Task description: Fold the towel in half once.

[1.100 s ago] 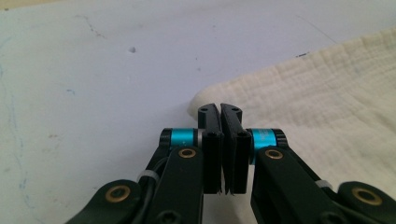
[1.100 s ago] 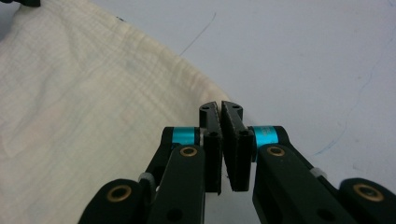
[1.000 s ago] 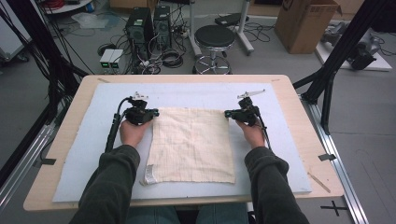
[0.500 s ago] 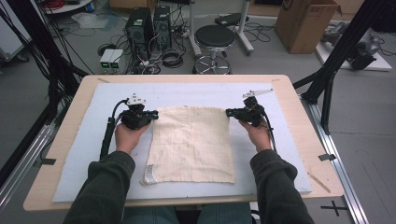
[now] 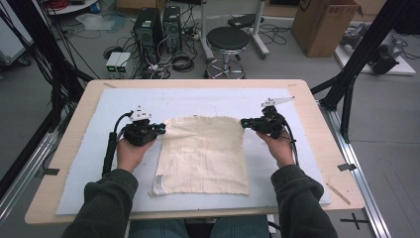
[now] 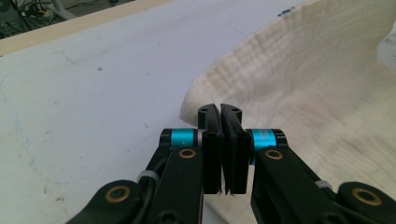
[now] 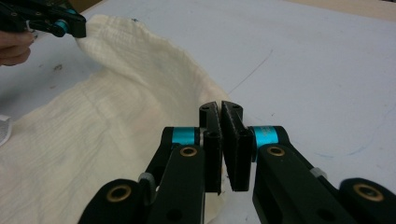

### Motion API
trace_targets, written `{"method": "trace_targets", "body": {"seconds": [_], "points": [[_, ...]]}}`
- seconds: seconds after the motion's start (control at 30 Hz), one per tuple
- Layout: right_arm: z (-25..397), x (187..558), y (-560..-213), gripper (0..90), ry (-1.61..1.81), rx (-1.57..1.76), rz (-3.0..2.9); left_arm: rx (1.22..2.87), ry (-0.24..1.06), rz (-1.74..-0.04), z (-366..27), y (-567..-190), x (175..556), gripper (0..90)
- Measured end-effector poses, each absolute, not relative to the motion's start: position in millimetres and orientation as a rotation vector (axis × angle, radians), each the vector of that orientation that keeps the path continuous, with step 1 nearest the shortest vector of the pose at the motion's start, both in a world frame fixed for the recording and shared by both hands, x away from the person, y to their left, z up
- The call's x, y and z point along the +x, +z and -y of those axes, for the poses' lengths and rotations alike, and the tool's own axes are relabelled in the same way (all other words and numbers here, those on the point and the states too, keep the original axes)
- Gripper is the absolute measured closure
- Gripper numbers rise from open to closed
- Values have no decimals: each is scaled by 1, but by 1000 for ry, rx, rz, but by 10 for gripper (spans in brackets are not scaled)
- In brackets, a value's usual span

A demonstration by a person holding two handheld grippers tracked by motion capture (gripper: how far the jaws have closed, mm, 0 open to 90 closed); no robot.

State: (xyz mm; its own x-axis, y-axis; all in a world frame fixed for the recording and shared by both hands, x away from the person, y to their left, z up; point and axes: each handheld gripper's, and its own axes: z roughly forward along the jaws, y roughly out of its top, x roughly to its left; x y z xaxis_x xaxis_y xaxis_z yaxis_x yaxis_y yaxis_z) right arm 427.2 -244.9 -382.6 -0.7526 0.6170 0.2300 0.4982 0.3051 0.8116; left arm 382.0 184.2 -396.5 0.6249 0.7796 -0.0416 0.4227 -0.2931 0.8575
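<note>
Nearest, saw two dark sleeves rising from the table's (image 5: 69,148) close edge, hands wrapped around the tools. Just beyond lay a cream cloth (image 5: 205,156), thinly woven with a faint grid of lines, roughly square, slightly longer front to back; kept a small white tag (image 5: 158,184) at the near left corner and rested mid-table on a pale blue mat (image 5: 208,101). Near hem sat flat and close to the mat's front border, bare mat showing wide on either side. Farther up, found the left gripper (image 5: 159,128) pinched shut on the cloth's far left corner, fabric caught between the black pads and lifted into a soft fold (image 6: 219,88). Matched by the right gripper (image 5: 244,122), clamped on the far right corner, cloth bunched up beside its closed jaws in the right gripper view (image 7: 140,70). Far hem stretched between both tools, running left to right. Beyond that, noted a broad strip of bare mat reaching toward the table's far edge, then a black stool (image 5: 228,39) and cables on the floor.
</note>
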Motion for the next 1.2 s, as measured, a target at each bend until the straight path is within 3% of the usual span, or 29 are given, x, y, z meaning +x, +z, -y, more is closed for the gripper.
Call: {"method": "trace_targets", "body": {"seconds": [1.2], "points": [[257,358,-391,869,1549,939,-2461,1913,457,-832,-196,-392,312,868]]}}
